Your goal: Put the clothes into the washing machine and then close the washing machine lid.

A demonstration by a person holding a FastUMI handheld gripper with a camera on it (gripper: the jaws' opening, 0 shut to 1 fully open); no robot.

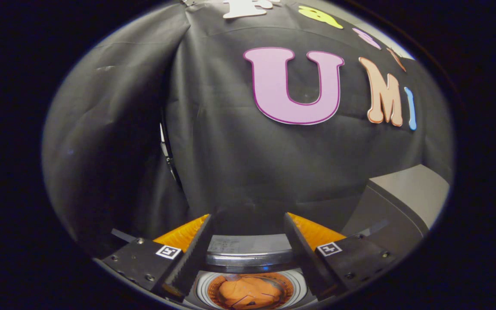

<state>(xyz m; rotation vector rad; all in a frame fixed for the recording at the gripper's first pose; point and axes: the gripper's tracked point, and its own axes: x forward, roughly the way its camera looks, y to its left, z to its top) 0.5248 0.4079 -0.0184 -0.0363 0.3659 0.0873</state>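
The gripper (246, 241) hangs with its two toothed fingers spread wide and nothing between them. Below and between them, the orange clothes (248, 292) lie bunched in soft folds at the bottom of the washing machine (213, 282), ringed by the round, pale, ribbed wall of its drum. Just ahead of the fingers the lid (248, 249) stands raised, a smooth glossy panel with a curved edge, so closing it looks like the step left. The risk I judge: the lid's slick, rounded rim gives the fingers little purchase, so it could slip free and slam. Beyond and to the right sits a flat grey box (407, 202); behind everything hangs wrinkled black cloth (101, 129).
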